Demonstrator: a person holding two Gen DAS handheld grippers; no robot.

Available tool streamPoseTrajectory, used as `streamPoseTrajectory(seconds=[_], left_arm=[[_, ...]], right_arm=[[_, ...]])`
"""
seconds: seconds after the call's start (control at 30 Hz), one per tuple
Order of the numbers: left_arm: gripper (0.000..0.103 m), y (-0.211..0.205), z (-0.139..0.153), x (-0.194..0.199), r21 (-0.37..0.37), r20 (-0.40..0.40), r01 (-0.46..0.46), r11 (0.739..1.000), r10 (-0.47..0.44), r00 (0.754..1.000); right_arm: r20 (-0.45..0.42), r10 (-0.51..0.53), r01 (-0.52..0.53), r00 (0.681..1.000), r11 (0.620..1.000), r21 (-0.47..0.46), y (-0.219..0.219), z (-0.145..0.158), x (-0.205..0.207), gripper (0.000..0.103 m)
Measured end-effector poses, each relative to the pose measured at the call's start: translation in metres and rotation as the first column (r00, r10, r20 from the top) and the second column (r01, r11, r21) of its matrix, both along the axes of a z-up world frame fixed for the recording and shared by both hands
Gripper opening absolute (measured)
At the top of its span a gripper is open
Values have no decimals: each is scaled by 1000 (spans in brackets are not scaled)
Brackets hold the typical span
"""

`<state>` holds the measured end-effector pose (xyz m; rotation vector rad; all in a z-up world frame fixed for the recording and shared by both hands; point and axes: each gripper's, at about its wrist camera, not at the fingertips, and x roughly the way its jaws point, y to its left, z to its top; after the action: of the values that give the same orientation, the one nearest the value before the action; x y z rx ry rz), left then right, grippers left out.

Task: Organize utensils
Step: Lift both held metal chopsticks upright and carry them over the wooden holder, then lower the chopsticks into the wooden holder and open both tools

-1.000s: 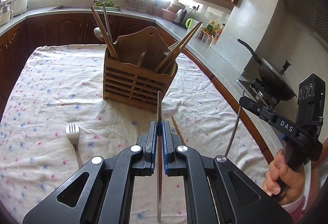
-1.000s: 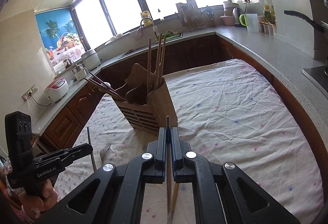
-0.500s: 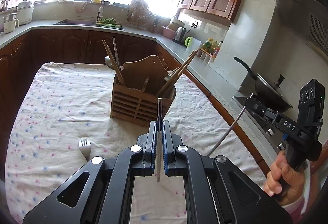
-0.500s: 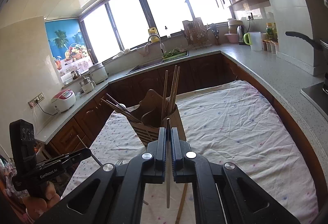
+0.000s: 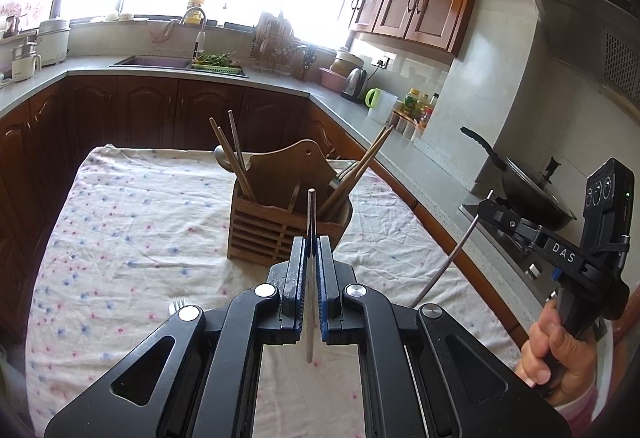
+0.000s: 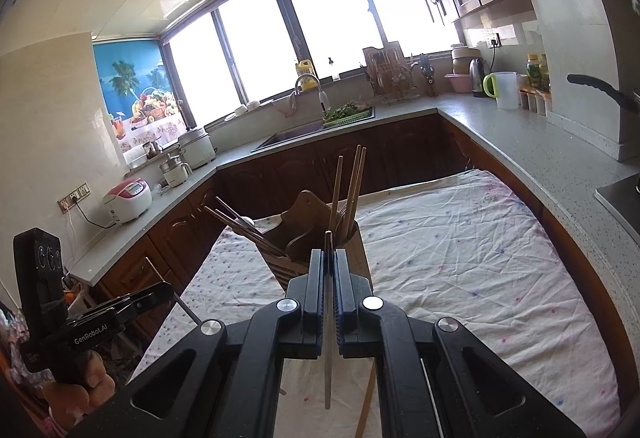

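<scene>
A slatted wooden utensil holder [image 5: 276, 226] [image 6: 360, 258] stands on the flowered tablecloth [image 5: 120, 222], with wooden chopsticks and a spoon leaning in its compartments. Above the cloth and short of the holder, my left gripper [image 5: 311, 248] [image 6: 166, 288] is shut on a thin metal chopstick [image 5: 310, 205]. At its right, my right gripper [image 6: 329, 256] [image 5: 486, 203] is shut on a second metal chopstick [image 6: 328, 378] [image 5: 444, 270]. A fork [image 5: 177, 305] lies on the cloth at the near left, half hidden by the left gripper. A wooden chopstick [image 6: 365, 406] lies under the right gripper.
Dark wood cabinets and a grey counter [image 5: 360, 113] wrap around the table. A wok [image 5: 536, 197] sits on the stove at the right; a sink [image 6: 304, 133], a kettle and jars stand further back. A person's hand [image 5: 552, 366] grips the right handle.
Both grippers have risen with their metal chopsticks and tilted up. The holder now sits lower and further off in both views, and the fork has slid under the left gripper's body.
</scene>
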<state>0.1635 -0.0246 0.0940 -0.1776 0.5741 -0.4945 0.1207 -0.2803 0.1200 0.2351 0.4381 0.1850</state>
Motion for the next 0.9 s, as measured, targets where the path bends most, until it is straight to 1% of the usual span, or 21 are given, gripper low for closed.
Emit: streamPoseTrajectory(seconds=[0.27, 0.5, 0.63, 0.73, 0.9], left_arm=[[4, 3, 26, 16, -3, 67, -16, 1000, 17, 998], [4, 6, 54, 39, -7, 136, -44, 999, 45, 990], [4, 3, 71, 57, -6, 182, -68, 998, 68, 981], [4, 1, 82, 73, -7, 218, -93, 996, 92, 972], [4, -4, 88, 100, -13, 260, -148, 989, 147, 954]], right_arm=[[44, 1, -1, 999, 1000, -6, 5, 18, 17, 4], [109, -5, 5, 994, 1000, -7, 10, 45, 39, 4], [152, -12, 15, 988, 1000, -17, 15, 62, 56, 4], [180, -28, 33, 983, 999, -26, 17, 70, 69, 4], [194, -59, 64, 979, 998, -20, 14, 70, 90, 4]])
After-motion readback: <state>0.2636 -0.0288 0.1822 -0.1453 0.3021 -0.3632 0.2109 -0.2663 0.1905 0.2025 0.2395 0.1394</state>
